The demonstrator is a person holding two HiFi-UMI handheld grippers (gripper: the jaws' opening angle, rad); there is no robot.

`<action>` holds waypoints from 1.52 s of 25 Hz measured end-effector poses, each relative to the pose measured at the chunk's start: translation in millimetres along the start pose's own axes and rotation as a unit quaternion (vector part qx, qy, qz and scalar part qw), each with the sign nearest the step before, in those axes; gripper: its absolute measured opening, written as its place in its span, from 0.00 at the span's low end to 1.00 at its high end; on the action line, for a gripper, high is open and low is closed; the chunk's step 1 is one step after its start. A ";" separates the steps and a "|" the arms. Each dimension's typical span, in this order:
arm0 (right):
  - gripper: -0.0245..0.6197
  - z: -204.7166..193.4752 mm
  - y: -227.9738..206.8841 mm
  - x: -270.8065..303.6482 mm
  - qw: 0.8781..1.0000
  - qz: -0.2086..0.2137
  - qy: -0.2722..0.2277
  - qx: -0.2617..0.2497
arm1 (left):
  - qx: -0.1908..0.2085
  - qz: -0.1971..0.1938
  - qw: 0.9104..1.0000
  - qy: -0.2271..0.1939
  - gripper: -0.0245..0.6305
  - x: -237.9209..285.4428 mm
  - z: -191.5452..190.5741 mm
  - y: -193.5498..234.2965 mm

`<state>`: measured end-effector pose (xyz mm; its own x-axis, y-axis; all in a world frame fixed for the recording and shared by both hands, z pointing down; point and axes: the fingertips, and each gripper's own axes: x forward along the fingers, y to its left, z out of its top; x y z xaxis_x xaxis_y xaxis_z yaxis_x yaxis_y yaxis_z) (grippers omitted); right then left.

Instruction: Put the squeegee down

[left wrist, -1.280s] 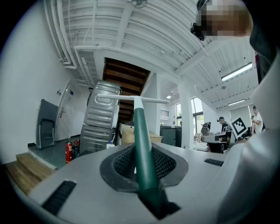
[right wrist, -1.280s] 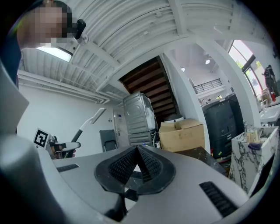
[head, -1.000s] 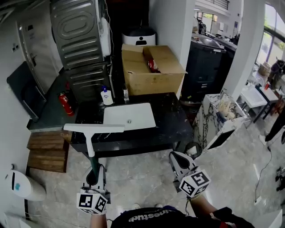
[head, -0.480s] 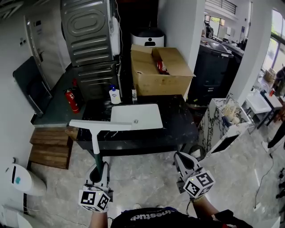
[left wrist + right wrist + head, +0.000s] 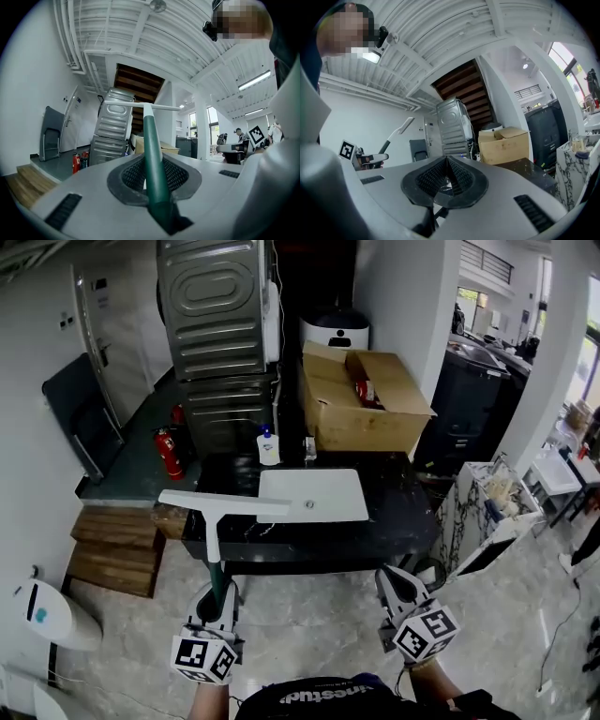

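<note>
A squeegee [image 5: 215,521] with a green handle and a white crossbar blade stands up from my left gripper [image 5: 217,597], which is shut on the handle; the blade hangs over the near left corner of the black counter [image 5: 394,521]. In the left gripper view the green handle [image 5: 152,159] runs between the closed jaws up to the white blade. My right gripper [image 5: 395,589] is at the lower right, in front of the counter, shut with nothing in it. The right gripper view shows the squeegee [image 5: 396,131] off to the left.
A white sink basin [image 5: 312,496] is set in the counter, with a soap bottle [image 5: 268,447] behind it. A cardboard box [image 5: 361,401], a metal appliance [image 5: 217,343], a red fire extinguisher [image 5: 170,453] and wooden steps [image 5: 112,549] stand around. A marble-patterned stand [image 5: 487,512] is right.
Both grippers and the squeegee have come closer to the counter; the whole scene has slid right and down in the head view. Neither grip has altered.
</note>
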<state>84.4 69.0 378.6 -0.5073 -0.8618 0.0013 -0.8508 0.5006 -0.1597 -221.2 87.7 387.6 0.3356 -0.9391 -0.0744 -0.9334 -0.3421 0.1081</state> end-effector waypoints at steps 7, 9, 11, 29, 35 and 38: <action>0.10 -2.9 8.5 31.4 1.000 0.006 0.008 -0.012 | -0.017 -0.014 1.000 0.000 0.15 33.5 -10.8 27.2; 0.10 -4.6 -3.0 41.9 1.000 0.002 0.011 -0.010 | -0.018 -0.017 1.000 0.003 0.15 51.1 -14.5 29.8; 0.10 -9.4 -21.1 53.5 1.000 -0.005 0.013 -0.003 | -0.018 -0.020 1.000 0.007 0.15 72.9 -21.2 31.8; 0.10 18.5 -229.7 216.7 0.998 0.041 -0.005 0.045 | 0.003 0.053 0.997 0.058 0.15 315.6 -46.0 57.3; 0.10 12.7 -243.2 249.9 0.997 0.047 0.008 0.066 | 0.003 0.066 0.995 0.079 0.15 339.5 -53.4 77.1; 0.10 15.0 -238.4 266.9 0.997 0.049 0.011 0.066 | -0.001 0.066 0.994 0.085 0.15 348.3 -59.4 91.9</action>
<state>153.9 -281.6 402.2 -0.5915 -0.8063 0.0013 -0.7720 0.5660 -0.2892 -182.6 -272.8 430.5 0.2271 -0.9676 0.1101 -0.9706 -0.2155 0.1076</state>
